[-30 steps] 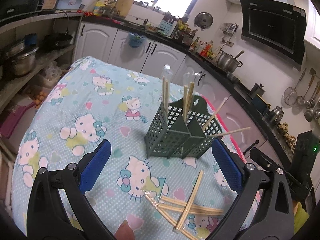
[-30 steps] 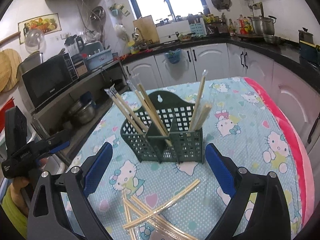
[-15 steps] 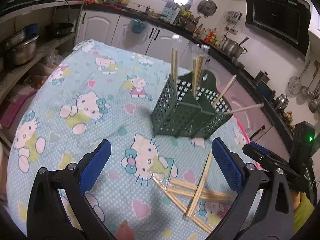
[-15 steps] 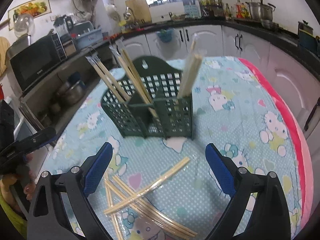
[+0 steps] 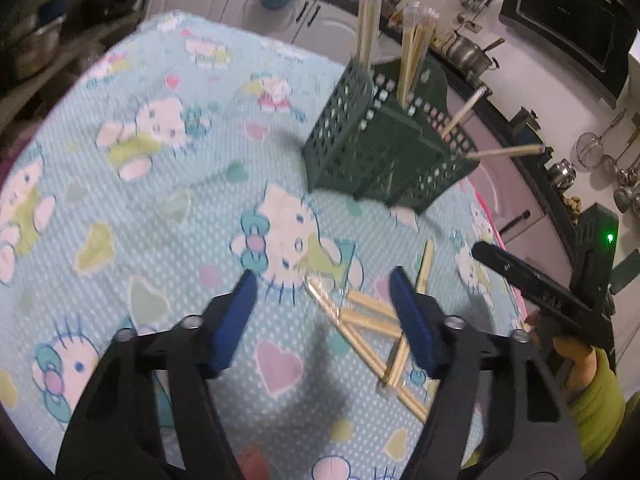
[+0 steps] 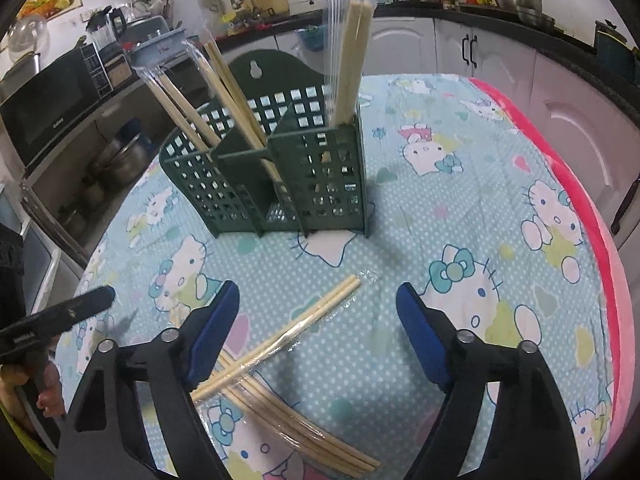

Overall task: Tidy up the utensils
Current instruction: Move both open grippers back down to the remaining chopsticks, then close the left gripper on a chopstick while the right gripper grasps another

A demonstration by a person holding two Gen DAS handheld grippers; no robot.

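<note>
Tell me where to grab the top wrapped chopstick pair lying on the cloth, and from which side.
Grip the top wrapped chopstick pair near its free end towards the green holder, clear of the pile it crosses. It lies flat and slanted, so come from above, pads across its narrow width. The right gripper, jaws closing, looks best placed.

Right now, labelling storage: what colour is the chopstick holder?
Dark green holder, clearest in the right wrist view.

- Tablecloth (image 6: pixel 460 216): light blue, white dots, cartoon cat print, pink edge.
- Utensil holder (image 6: pixel 280 184): dark green, square-grid walls.
- Chopsticks (image 6: pixel 280 340): pale wood, clear wrappers.
- Gripper pads (image 6: pixel 212 332): blue.
</note>
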